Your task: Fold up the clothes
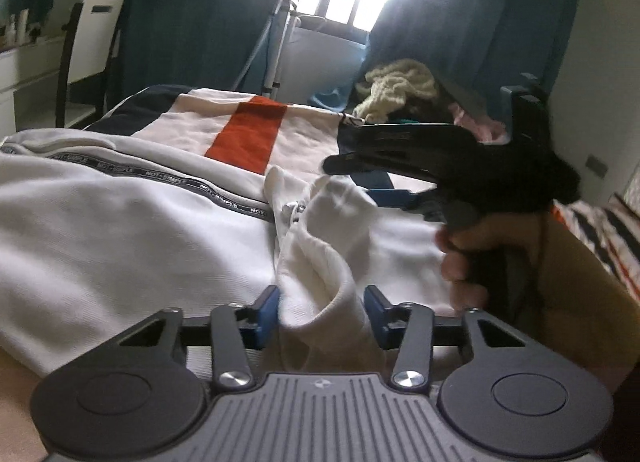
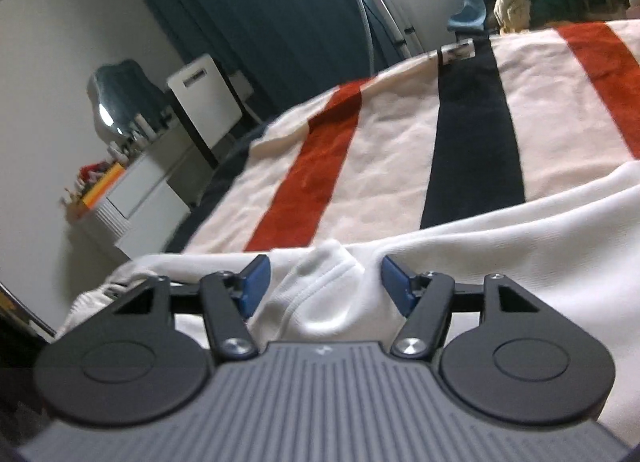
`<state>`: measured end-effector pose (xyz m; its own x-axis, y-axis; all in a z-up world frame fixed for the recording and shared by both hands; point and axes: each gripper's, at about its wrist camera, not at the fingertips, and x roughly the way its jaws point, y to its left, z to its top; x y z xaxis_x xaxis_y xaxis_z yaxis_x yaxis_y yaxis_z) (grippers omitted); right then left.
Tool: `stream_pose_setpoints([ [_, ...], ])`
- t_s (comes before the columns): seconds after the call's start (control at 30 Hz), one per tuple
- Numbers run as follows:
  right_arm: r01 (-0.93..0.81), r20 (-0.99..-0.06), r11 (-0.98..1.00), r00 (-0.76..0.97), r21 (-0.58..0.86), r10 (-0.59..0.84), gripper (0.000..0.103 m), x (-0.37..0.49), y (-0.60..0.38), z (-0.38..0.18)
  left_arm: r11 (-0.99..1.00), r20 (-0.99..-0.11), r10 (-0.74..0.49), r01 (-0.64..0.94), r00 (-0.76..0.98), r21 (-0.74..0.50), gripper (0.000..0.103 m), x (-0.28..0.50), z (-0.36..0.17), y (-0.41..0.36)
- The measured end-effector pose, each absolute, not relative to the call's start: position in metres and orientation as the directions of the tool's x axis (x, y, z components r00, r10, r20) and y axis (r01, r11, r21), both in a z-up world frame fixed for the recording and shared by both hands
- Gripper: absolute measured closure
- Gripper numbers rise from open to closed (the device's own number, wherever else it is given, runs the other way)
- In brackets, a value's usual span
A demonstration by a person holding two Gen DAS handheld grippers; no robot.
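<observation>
A white garment (image 1: pixel 120 230) with a grey lettered band lies spread on a striped blanket (image 1: pixel 248 130) on the bed. My left gripper (image 1: pixel 322 314) has a raised fold of the white cloth between its blue pads (image 1: pixel 266 314), which stand apart on either side of it. My right gripper (image 2: pixel 326 286) likewise has a bunched fold of the white garment (image 2: pixel 520 222) between its blue pads (image 2: pixel 394 286), spaced apart. The right gripper also shows in the left wrist view (image 1: pixel 360 178), held by a hand over the garment's right part.
The blanket (image 2: pixel 380 150) has red and dark stripes. A pile of clothes (image 1: pixel 400 92) lies at the bed's far right. A white chair (image 1: pixel 92 42), a desk with small items (image 2: pixel 132 190) and dark curtains (image 1: pixel 200 14) stand beyond the bed.
</observation>
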<state>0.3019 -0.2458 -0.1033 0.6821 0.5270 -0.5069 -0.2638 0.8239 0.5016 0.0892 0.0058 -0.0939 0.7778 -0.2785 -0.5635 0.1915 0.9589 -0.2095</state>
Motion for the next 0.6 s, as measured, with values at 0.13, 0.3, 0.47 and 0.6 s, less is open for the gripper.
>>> stream_pose_setpoints([
  [0.13,-0.247,-0.554,0.881,0.700,0.403,0.450,0.081,0.308,-0.232,-0.113,0.970,-0.582,-0.242,0.194,0.777,-0.144,0.066,0.094,-0.100,-0.002],
  [0.3,-0.315,-0.508,0.905,0.751,0.286,0.422,0.086,0.304,-0.218,-0.097,0.965,-0.564,-0.262,0.216,0.783,-0.148,0.077,0.090,-0.097,-0.003],
  [0.47,-0.437,-0.459,0.891,0.771,0.122,0.441,0.087,0.292,-0.183,-0.087,0.966,-0.588,-0.257,0.223,0.767,-0.131,0.079,0.085,-0.099,-0.005],
  [0.6,-0.412,-0.527,0.901,0.740,0.136,0.418,0.087,0.304,-0.179,-0.114,0.967,-0.606,-0.256,0.207,0.753,-0.151,0.074,0.089,-0.103,0.000],
])
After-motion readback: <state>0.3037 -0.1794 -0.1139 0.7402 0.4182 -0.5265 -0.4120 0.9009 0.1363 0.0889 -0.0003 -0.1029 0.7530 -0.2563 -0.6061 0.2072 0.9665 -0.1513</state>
